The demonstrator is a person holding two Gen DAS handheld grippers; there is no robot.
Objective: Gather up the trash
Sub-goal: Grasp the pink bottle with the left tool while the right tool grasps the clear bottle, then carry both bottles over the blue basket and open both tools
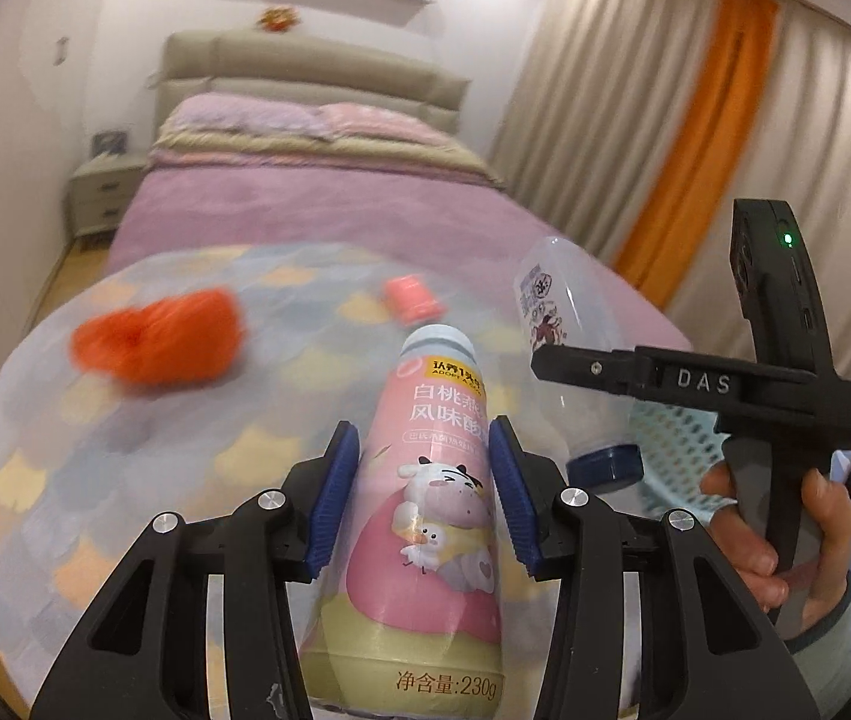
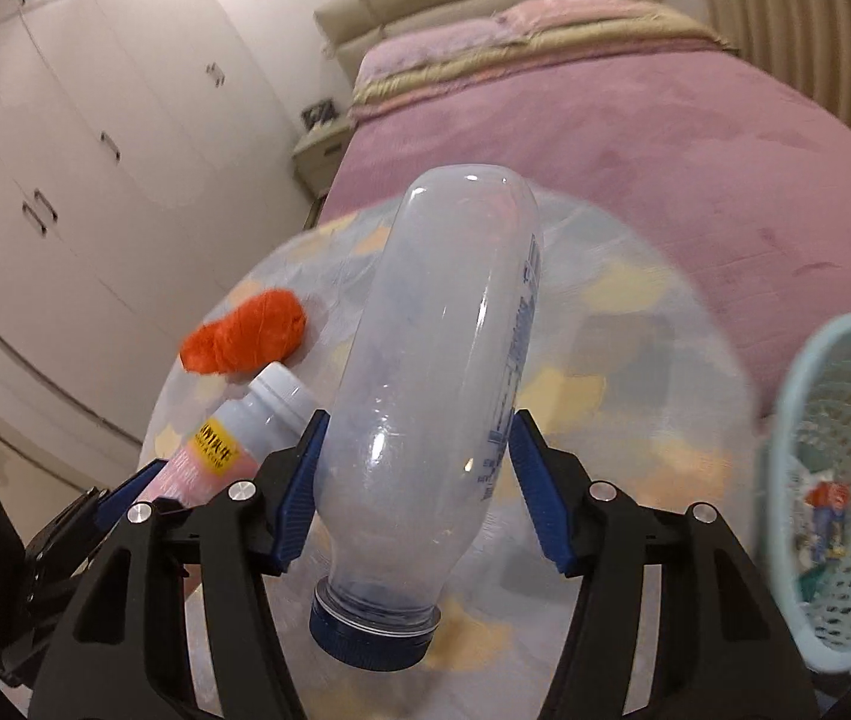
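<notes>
**Two bottles held, basket waiting at the right**

Bedroom surroundings are seen behind a round tabletop [image 1: 125, 420] covered by a patterned cloth, with a purple bed [image 1: 317, 204] beyond it. A pink yoghurt bottle [image 1: 425, 516] is gripped between the blue pads of the left tongs [image 1: 425, 498], cap pointing away. A clear bottle [image 2: 431, 396] with a dark blue cap is clamped in the right tongs [image 2: 419, 492], cap toward the camera. Both bottles are lifted off the tabletop.

To finish this step well, each bottle should be carried over the rim of the pale blue basket [image 2: 833, 372] at the right before the grip is eased, one at a time, so that neither is knocked against the other or the rim.

Counted: two bottles are held, one basket is present, and two orange items are left on the cloth: a fuzzy orange lump [image 1: 155, 336] and a small orange-pink object [image 1: 410, 297], possibly a cap, though it is blurred. Some wrappers appear to lie in the basket already.
</notes>
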